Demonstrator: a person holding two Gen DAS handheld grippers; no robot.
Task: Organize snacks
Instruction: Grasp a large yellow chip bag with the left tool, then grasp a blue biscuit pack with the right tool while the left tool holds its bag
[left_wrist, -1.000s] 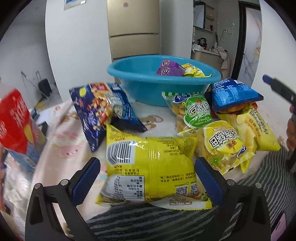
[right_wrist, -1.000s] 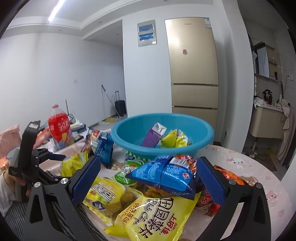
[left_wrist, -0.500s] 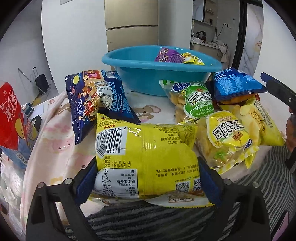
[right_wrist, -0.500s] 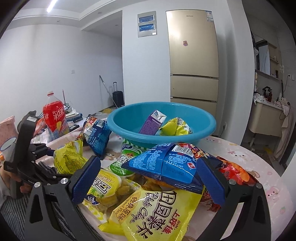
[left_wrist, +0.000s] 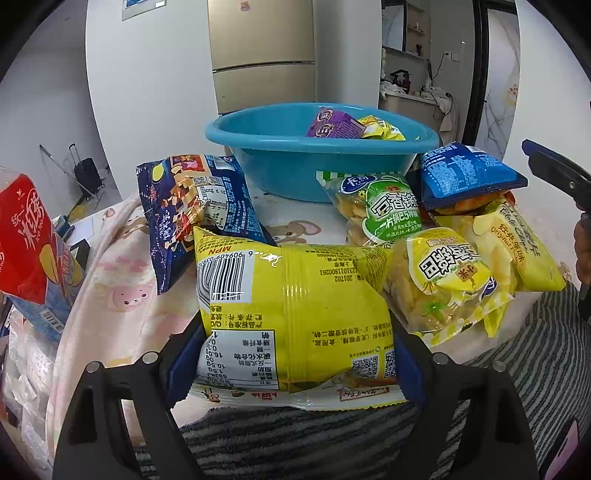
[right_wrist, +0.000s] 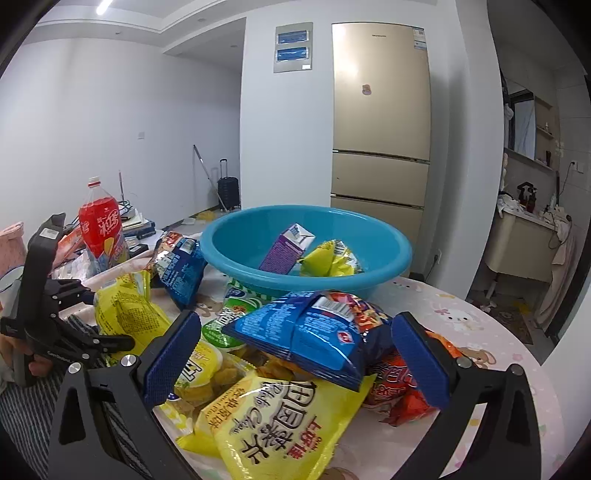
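A big yellow snack bag (left_wrist: 295, 291) lies barcode side up at the table's near edge. My left gripper (left_wrist: 295, 350) has its jaws closing on it, and both blue pads press the bag's sides so that it bulges. In the right wrist view the same bag (right_wrist: 125, 314) is crumpled in front of the left gripper (right_wrist: 55, 317). My right gripper (right_wrist: 297, 354) stands open over a blue snack bag (right_wrist: 306, 332) without touching it. Behind them a teal basin (left_wrist: 280, 173) holds a purple carton (left_wrist: 334, 125) and a small yellow pack (left_wrist: 380, 131).
A dark blue bag (left_wrist: 184, 206) lies at the left. A green pack (left_wrist: 388, 210), a yellow crisps bag (right_wrist: 280, 417) and an orange-red bag (right_wrist: 399, 384) are heaped at the right. A red drink bottle (right_wrist: 101, 229) stands far left. A fridge (right_wrist: 380, 129) is behind the round table.
The left jaws have narrowed from wide apart to pressing both sides of the yellow bag, which now bulges. The right gripper has hardly moved over the blue bag.
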